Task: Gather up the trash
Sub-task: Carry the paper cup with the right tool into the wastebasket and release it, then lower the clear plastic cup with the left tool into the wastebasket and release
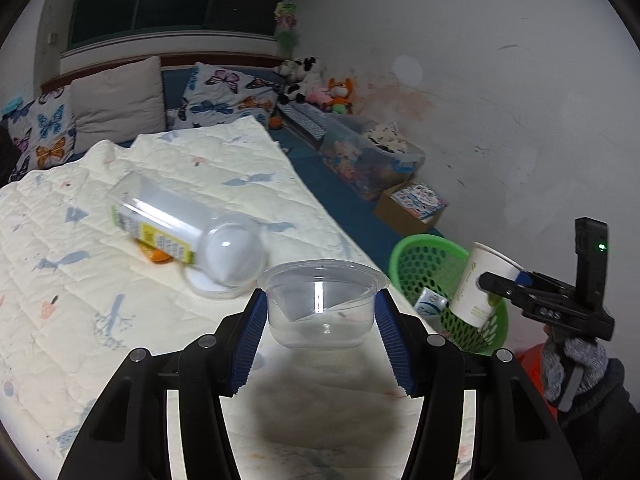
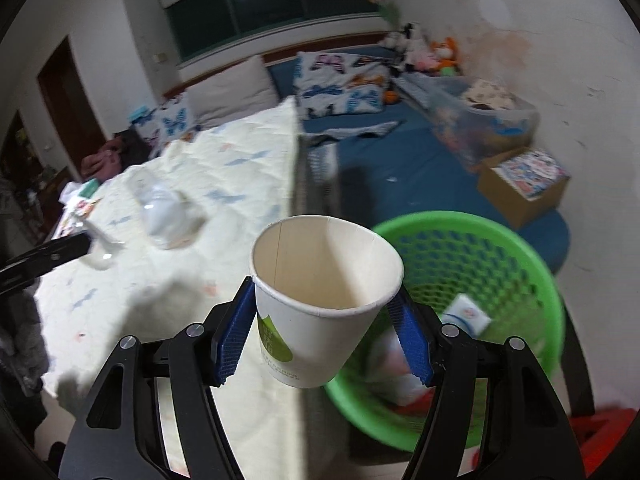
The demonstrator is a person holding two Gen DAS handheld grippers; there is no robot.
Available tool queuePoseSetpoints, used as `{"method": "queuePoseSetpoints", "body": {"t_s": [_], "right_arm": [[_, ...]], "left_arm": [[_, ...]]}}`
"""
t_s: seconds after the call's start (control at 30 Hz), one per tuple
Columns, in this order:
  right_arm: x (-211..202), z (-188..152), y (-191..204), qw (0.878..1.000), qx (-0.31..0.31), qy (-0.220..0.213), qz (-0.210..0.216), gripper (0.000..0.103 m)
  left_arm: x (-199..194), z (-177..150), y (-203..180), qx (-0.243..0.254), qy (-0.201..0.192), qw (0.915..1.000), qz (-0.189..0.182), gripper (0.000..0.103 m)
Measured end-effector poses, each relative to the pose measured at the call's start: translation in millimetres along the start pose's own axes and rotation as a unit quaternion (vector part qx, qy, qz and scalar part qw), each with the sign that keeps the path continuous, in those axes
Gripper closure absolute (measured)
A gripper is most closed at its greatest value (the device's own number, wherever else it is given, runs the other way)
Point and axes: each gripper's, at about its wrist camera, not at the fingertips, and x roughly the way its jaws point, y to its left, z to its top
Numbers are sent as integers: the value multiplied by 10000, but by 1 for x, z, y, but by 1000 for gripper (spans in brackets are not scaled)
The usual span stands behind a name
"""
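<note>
Paper cup is gripped by the right hand-held gripper at centre frame, mouth tilted up, beside the green basket. A clear bowl is clamped upright in the left hand-held gripper.

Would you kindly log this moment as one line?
left gripper: holds clear bowl | right gripper: holds paper cup | green basket: beside bed

A: Well past the jaws, what lines the headboard?
B: 2 butterfly pillows flanking 1 plain cushion, under a dark window.
A: And right of the jaws, along the wall?
B: Plush toys, a clear storage bin, then a cardboard box on blue bedding.
</note>
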Motion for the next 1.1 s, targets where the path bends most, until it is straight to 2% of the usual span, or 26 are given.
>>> {"method": "queuePoseSetpoints", "body": {"t_s": [0.33,0.53,0.67,1.1], "right_arm": [[21,-30,-59,9964,532,352,-558,37],[28,-45,-77,9937,801,505,-593,35],[25,-49,-82,9929,914,478,-600,30],[-12,-61,-95,9914,1138,235,-604,28]], "left_arm": [[26,8,-38,209,196,9992,-271,49],[43,12,-65,393,303,9979,-418,49],[55,15,-82,508,370,9968,-501,49],[107,18,-126,713,779,9916,-747,49]]}}
